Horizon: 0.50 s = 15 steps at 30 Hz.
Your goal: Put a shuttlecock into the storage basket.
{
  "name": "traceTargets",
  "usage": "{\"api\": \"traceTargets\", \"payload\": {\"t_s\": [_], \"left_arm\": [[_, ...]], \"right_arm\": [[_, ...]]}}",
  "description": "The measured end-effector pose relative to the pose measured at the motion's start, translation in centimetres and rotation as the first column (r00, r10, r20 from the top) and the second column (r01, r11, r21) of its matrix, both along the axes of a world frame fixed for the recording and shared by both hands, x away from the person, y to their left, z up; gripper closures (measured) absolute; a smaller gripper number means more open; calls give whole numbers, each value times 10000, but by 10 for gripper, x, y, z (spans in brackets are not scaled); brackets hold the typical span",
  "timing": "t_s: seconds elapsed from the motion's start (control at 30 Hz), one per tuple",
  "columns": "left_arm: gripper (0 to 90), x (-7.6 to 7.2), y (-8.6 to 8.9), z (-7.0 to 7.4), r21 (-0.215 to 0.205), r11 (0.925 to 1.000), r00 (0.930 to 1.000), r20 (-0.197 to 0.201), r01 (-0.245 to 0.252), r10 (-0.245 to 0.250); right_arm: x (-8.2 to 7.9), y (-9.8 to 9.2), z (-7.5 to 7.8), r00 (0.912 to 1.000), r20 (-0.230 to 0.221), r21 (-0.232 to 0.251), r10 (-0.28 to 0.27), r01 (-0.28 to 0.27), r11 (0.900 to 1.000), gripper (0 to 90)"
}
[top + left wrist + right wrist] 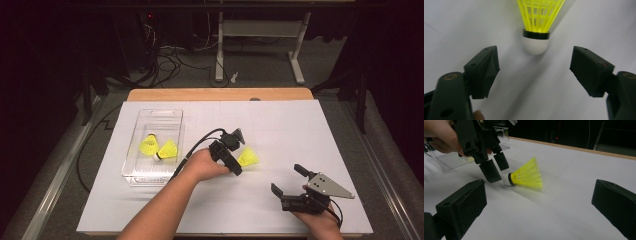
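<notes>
Approach step: your left gripper (534,72), fingers apart, flanks the white cork of the yellow plastic shuttlecock (248,158) lying on the white counter (280,130). Advance slightly, then close on the cork.

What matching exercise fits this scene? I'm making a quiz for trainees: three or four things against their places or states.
Things:
1. left claw
2. right claw
3. loose shuttlecock
4. clear tray

Places or states:
A. holds two yellow shuttlecocks
B. lies on its side on the white sheet
C. open, waiting near the table's front edge
D. open, either side of a white cork tip

Pairs: 1-D, 2-C, 3-B, 4-A
</notes>
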<state>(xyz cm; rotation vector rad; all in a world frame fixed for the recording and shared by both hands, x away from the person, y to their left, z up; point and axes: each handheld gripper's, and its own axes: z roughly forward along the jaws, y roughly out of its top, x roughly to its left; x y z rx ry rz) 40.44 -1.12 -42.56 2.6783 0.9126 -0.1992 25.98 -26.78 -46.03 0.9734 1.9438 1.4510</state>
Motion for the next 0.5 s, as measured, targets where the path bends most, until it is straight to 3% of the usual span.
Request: {"api": "traceTargets", "payload": {"t_s": [0.33,0.5], "left_arm": [[452,4,-5,-5,-235,9996,9998,-56,-169,168],[494,4,-7,-7,-144,9997,9998,-42,-194,193]], "right_arm": [[0,0,0,10000,-19,13,-9,9,10000,5],[0,-1,0,10000,-20,14,-23,23,10000,5]]}}
